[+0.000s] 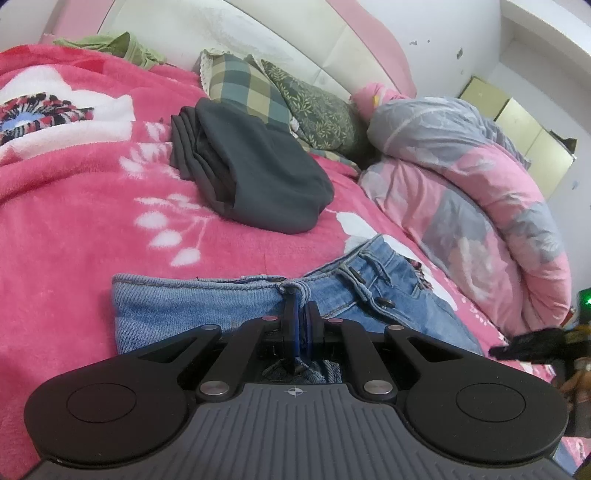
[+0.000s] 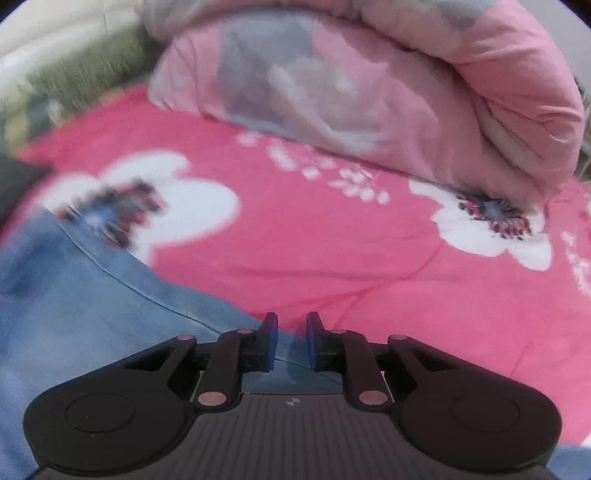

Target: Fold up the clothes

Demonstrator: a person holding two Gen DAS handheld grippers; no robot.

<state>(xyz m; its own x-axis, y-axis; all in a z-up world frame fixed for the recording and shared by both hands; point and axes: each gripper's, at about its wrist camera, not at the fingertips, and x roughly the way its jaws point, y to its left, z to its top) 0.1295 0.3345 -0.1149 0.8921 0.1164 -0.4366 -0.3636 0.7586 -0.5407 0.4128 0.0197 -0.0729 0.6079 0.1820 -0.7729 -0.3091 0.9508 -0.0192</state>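
Light blue jeans lie on the pink flowered blanket in the left wrist view, waistband toward the far side. My left gripper is shut on the jeans' waistband, which bunches between its pads. In the blurred right wrist view the jeans fill the lower left. My right gripper hangs over the jeans' edge where it meets the blanket. Its jaws stand a little apart and no cloth shows pinched between them.
A folded dark grey garment sits farther back on the bed, before a checked pillow and a green leafy one. A rolled pink and grey quilt runs along the right side. Green cloth lies by the white headboard.
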